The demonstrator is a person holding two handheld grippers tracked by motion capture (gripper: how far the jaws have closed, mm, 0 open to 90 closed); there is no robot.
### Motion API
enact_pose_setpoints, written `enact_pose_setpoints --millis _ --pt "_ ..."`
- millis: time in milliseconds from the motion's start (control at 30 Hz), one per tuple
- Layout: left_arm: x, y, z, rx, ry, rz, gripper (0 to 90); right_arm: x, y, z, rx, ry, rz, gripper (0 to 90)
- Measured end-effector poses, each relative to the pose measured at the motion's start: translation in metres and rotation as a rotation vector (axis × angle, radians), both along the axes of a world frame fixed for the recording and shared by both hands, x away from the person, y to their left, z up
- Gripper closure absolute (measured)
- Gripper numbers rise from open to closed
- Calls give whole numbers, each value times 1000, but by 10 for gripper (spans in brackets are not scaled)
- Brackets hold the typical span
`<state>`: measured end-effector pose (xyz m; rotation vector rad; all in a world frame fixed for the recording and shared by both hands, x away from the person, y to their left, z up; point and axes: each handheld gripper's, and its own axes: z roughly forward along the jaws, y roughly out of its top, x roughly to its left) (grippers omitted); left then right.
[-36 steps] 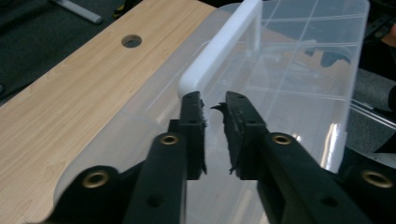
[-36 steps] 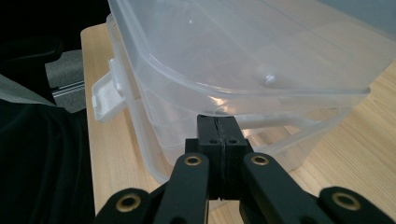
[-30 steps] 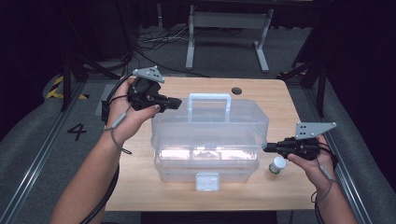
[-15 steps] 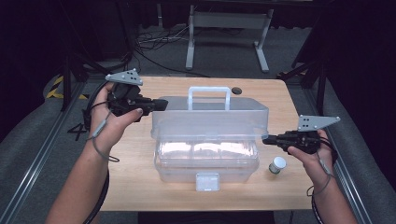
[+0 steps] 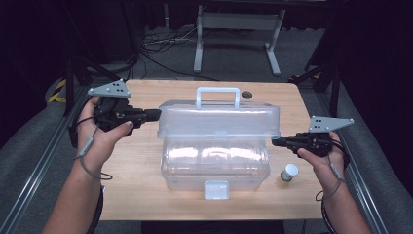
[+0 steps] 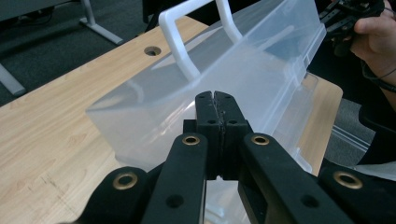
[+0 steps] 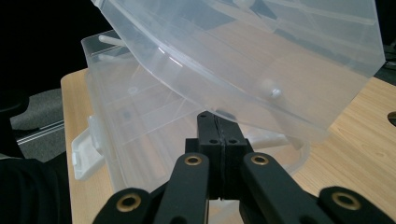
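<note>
Clear plastic box (image 5: pixel 216 156) sits mid-table, its lid (image 5: pixel 219 119) with the white handle (image 5: pixel 217 96) tipped up. My left gripper (image 5: pixel 155 114) and right gripper (image 5: pixel 275 141), both closed on nothing, point level at the lid's ends.

Dark room — grey floor (image 5: pixel 29 161), metal stand (image 5: pixel 237 22).

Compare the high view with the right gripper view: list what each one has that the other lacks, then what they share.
High view alone: both hands, the left tongs at the left end of the lid, the white handle, a small white-capped bottle and the floor behind. Right gripper view alone: the lid's underside raised over the open box, seen close. Shared: the clear box, its front latch, the wooden table and the shut right tongs.
</note>
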<state>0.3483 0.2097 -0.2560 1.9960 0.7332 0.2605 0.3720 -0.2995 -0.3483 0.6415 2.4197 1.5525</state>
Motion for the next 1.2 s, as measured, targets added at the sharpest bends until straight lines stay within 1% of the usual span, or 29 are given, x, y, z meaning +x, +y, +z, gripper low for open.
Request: enact_pose_setpoints --millis 100,333,500,567,600,700,867,1000,1133,1200 --pt "-3 3 -7 15 12 7 900 0 0 0 9 -1 -8 900" --pt "-5 7 -23 26 31 12 900 0 0 1 23 -5 -25 900" --pt "-5 10 -38 9 53 3 900 0 1 1 42 -9 -42 900" --pt "-4 11 -44 -4 61 -3 900 0 0 1 65 -8 -40 900" --pt "-4 11 -47 -11 65 -6 900 0 0 1 66 -10 -44 900" --pt "-4 13 -52 -33 62 -6 900 -1 1 2 70 -14 -53 900" --pt "-8 14 -60 -32 60 -5 900 -3 1 2 76 -17 -64 900" --pt "-11 14 -65 -33 67 -9 900 -3 2 2 81 -21 -71 900" --pt "-11 10 -73 -22 81 -23 900 -3 2 2 87 -23 -79 900" --pt "-10 9 -74 -23 78 -19 900 -3 2 3 82 -20 -73 900"
